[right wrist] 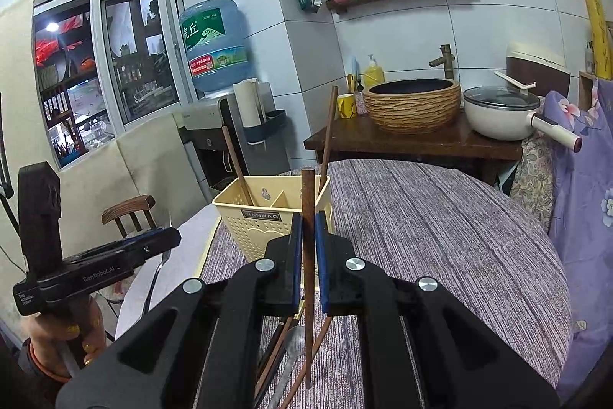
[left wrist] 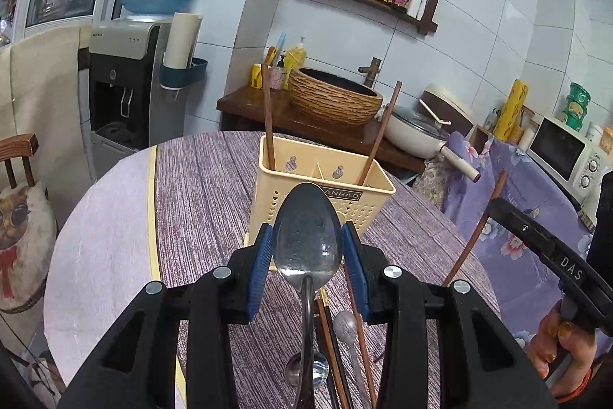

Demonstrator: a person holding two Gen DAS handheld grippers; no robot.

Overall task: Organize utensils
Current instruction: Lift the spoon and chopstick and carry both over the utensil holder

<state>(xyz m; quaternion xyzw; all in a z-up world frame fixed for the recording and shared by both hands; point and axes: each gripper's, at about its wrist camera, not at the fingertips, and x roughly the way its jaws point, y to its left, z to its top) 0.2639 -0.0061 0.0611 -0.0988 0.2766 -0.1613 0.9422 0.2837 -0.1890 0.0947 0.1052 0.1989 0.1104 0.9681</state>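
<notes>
Just short of the cream holder (left wrist: 325,179) you've got the left gripper (left wrist: 308,252) clamping a spoon (left wrist: 308,236) bowl-up, right gripper (right wrist: 308,236) pinching a chopstick (right wrist: 307,217) upright, probably for dropping in handle-first.

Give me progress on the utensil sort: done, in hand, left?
Done: two chopsticks stand in the yellow holder, one per side. In hand: the left gripper is shut on a metal spoon; the right gripper is shut on a chopstick. Left: several loose chopsticks and spoons lie on the table.
</notes>
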